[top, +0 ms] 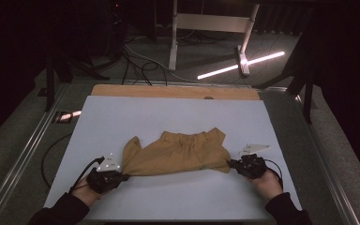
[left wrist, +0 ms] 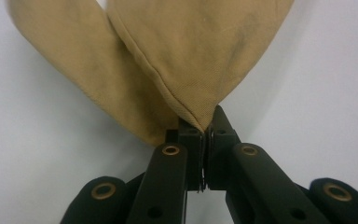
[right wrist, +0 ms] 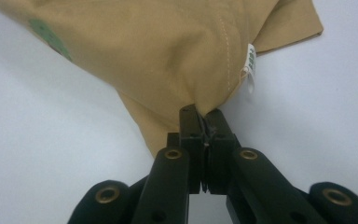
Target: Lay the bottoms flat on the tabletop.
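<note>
High view: tan shorts (top: pixel 178 152) stretched left-right, waistband far, left tool (top: pixel 122 177) and right tool (top: pixel 232 165) each clamping a corner.

Dark room; a white table frame (top: pixel 211 23) stands behind, beside what seems a glowing light strip (top: pixel 241 64) on the floor.

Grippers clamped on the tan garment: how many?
2. The left gripper pinches the tan garment at its near-left corner; the right gripper pinches its near-right corner.
</note>
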The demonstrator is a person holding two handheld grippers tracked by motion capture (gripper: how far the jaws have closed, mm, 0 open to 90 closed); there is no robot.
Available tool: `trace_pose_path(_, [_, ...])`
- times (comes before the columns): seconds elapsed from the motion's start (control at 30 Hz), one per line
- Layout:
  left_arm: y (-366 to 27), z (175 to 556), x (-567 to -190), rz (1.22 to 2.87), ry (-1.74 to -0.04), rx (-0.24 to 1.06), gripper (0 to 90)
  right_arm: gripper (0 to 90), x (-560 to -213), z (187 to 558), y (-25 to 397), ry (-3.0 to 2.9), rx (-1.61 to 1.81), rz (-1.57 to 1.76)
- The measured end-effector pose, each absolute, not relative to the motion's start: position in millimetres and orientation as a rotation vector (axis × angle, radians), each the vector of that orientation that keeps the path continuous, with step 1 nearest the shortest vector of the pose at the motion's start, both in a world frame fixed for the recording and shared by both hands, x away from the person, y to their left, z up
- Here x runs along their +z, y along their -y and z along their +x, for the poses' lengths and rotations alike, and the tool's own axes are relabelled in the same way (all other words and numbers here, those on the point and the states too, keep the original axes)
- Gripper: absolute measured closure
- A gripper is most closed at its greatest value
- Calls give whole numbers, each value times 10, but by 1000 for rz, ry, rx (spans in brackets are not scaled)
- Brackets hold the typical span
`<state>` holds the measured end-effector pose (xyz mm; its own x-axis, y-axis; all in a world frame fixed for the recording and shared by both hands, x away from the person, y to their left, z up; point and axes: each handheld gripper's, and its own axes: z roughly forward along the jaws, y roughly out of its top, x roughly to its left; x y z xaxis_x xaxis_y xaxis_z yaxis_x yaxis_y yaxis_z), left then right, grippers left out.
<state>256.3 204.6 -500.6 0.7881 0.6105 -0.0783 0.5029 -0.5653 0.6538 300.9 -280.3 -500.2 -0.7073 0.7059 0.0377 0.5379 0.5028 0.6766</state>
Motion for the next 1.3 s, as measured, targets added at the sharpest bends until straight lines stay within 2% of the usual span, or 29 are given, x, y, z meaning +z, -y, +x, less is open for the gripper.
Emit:
trace_pose_path(0.6, [-2022,2479,-5060,2344,-781,143,872,879,-5063,2978,2796,-2505,961,1055])
trace_pose_path(0.63, [-2022,2479,-5060,2344,-781,143,856,879,-5063,2978,2796,-2505,961,1055])
trace_pose_path(0.67, [-2030,2475,-5027,2337,-779,140,795,862,-5041,2970,2800,-2497,975,1049])
trace_pose_path(0.73, [-2034,2461,-4997,2327,-776,147,600,800,-5009,2954,2808,-2487,979,1026])
trace_pose_path(0.8, [-2048,2448,-4921,2308,-777,168,445,675,-4973,2947,2834,-2481,1020,1019])
trace_pose_path(0.87, [-2071,2464,-4773,2250,-795,166,352,496,-4929,2933,2847,-2471,1065,1014])
trace_pose_path(1.03, [-2022,2545,-4530,2238,-762,193,172,116,-4789,2955,2821,-2487,1199,998])
trace_pose_path(1.3, [-1815,2761,-4259,2222,-741,237,160,104,-4548,3096,2684,-2420,1209,970])
